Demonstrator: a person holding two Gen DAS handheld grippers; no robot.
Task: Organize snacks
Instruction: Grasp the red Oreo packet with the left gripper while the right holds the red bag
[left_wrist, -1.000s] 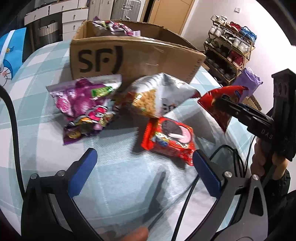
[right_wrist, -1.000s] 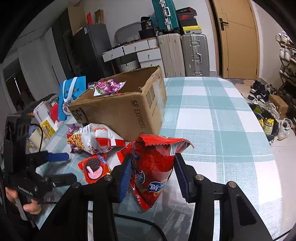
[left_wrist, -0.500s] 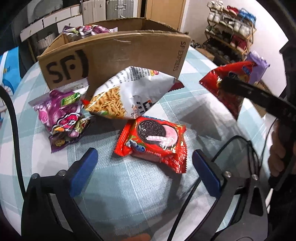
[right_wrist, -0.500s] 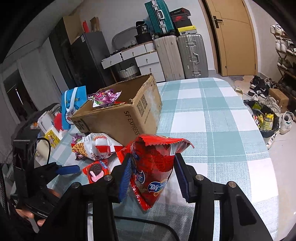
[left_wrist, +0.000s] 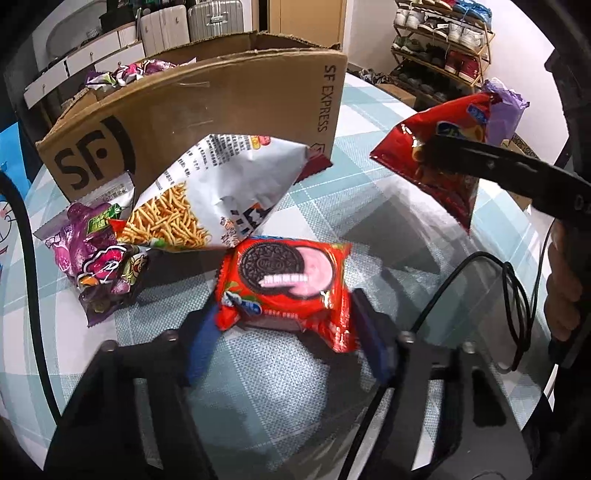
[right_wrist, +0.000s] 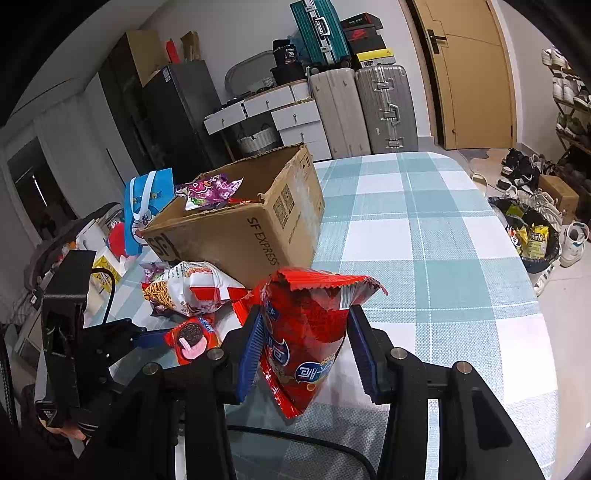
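My left gripper (left_wrist: 284, 328) has its blue pads on both sides of a red Oreo pack (left_wrist: 284, 280) lying on the checked table; the jaws have closed in against it. The pack also shows in the right wrist view (right_wrist: 190, 338). My right gripper (right_wrist: 304, 349) is shut on a red chip bag (right_wrist: 306, 332) and holds it above the table; the bag also shows in the left wrist view (left_wrist: 443, 162). A white noodle-snack bag (left_wrist: 218, 199) and a purple candy bag (left_wrist: 96, 254) lie against the SF cardboard box (left_wrist: 207, 110), which holds more purple snacks (right_wrist: 207, 190).
A black cable (left_wrist: 509, 295) loops over the table at the right. A blue Doraemon bag (right_wrist: 147, 206) stands left of the box. Suitcases (right_wrist: 369, 107) and drawers line the far wall. A shoe rack (left_wrist: 443, 44) and a bin bag (right_wrist: 532, 236) are beyond the table's right edge.
My left gripper has moved forward to the Oreo pack and its jaws have closed from wide open onto the pack. The right gripper has kept the red chip bag raised.
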